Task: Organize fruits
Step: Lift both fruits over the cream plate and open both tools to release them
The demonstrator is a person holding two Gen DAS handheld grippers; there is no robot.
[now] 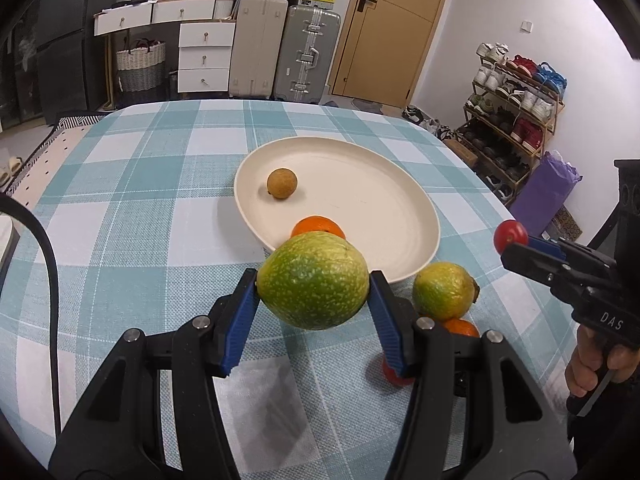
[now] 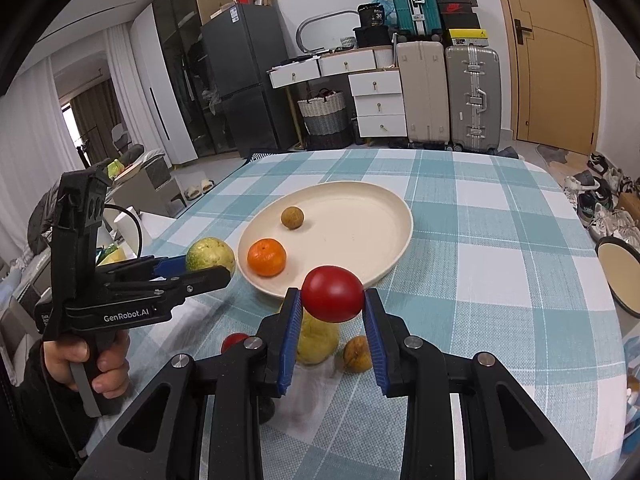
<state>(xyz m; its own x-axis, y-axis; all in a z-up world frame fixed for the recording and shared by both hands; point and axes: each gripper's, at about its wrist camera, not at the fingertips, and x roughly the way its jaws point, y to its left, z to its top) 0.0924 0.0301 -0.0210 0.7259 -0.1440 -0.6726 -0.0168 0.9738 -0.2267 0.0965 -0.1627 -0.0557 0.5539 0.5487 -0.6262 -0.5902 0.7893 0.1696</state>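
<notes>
My left gripper [image 1: 313, 289] is shut on a large green speckled fruit [image 1: 313, 280], held above the cloth just before the cream plate [image 1: 360, 176]. My right gripper [image 2: 332, 304] is shut on a red tomato [image 2: 333, 294], held above the table near the plate's [image 2: 380, 208] front rim. On the plate lie a small brown fruit [image 1: 282, 183] [image 2: 292, 217] and an orange [image 2: 266, 257], partly hidden in the left wrist view [image 1: 318, 225]. On the cloth lie a yellow-green fruit [image 1: 444, 291], another orange [image 1: 462, 326], a second tomato [image 2: 234, 341] and a brown fruit [image 2: 357, 354].
The table has a teal checked cloth [image 1: 140, 184]. A black cable [image 1: 48, 264] runs along its left side. Suitcases [image 2: 472, 96], white drawers [image 2: 376, 100] and a shoe rack [image 1: 516, 112] stand beyond the table. A round dark-rimmed object [image 2: 620, 272] sits at the right.
</notes>
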